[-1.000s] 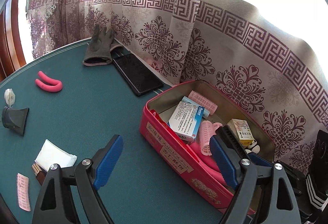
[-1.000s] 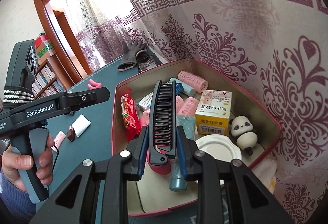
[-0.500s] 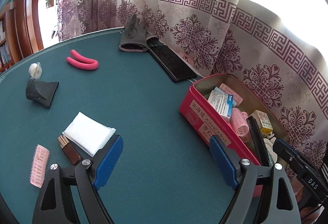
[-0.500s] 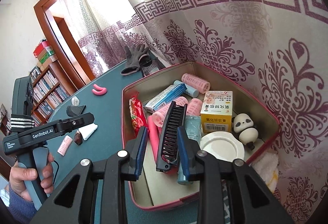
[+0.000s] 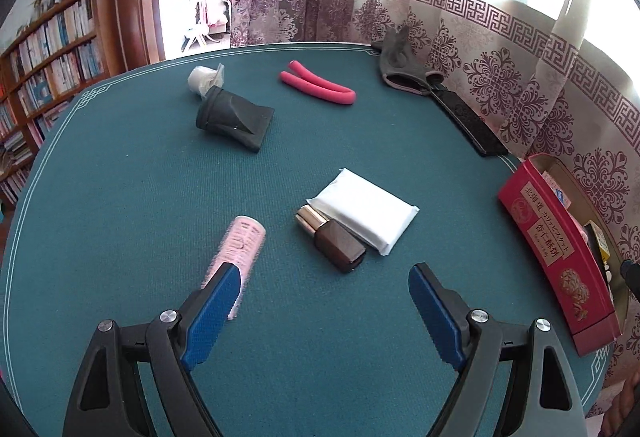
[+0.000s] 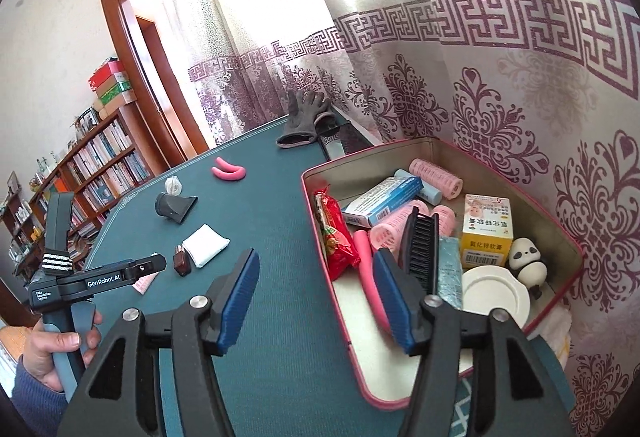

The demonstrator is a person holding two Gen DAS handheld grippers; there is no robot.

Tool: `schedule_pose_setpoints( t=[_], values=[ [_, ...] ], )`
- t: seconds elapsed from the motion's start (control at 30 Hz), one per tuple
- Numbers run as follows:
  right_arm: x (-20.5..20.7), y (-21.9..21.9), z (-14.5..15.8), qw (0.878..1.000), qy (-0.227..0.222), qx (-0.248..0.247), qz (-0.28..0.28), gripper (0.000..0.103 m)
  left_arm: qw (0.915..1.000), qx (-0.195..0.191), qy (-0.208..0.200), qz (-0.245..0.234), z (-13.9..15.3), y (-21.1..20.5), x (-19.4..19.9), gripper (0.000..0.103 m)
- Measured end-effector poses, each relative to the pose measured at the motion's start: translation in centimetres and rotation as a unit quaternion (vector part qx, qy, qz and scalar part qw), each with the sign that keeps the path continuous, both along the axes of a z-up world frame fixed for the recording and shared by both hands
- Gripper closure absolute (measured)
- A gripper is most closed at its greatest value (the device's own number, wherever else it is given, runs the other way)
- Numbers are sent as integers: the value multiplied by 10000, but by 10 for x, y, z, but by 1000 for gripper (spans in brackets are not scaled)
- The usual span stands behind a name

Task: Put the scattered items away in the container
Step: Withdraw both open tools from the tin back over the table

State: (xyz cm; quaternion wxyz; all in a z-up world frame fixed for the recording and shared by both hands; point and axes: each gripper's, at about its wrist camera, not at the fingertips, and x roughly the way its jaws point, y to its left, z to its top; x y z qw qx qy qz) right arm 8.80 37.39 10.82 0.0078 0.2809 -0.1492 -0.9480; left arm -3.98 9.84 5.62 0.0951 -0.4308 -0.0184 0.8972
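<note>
Tilted down over the green felt table point(image 5: 120, 221), the left gripper point(image 5: 324, 301) gapes empty. The right gripper point(image 6: 316, 297), jaws just opening, holds nothing; the black folding comb point(image 6: 420, 241) lies inside the red rectangular tin point(image 6: 560, 293) among pink hair rollers point(image 6: 436, 177).

On the table point(image 5: 120, 197) the bottle point(image 5: 330, 239) lies touching the near edge of the packet point(image 5: 366, 211), with a roller point(image 5: 236, 257) to its left. Behind them lie the nozzle point(image 5: 234, 117) and the foam rod point(image 5: 316, 87), the glove point(image 5: 400, 63) at the far edge. The tin point(image 6: 568, 261) stands at the right, and the comb point(image 6: 420, 249) lies in it among rollers and boxes.
</note>
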Motion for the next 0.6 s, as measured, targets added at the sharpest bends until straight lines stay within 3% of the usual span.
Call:
schedule_pose_setpoints(
  t=[0.23,0.6],
  values=[
    [-11,-39,-6,9989,-165,130,411,36,9994,68,-140,322,-16,-42,0,15],
    [-26,-85,-19,9948,-507,261,845,35,9995,102,-141,267,-26,-59,-14,15]
  ],
)
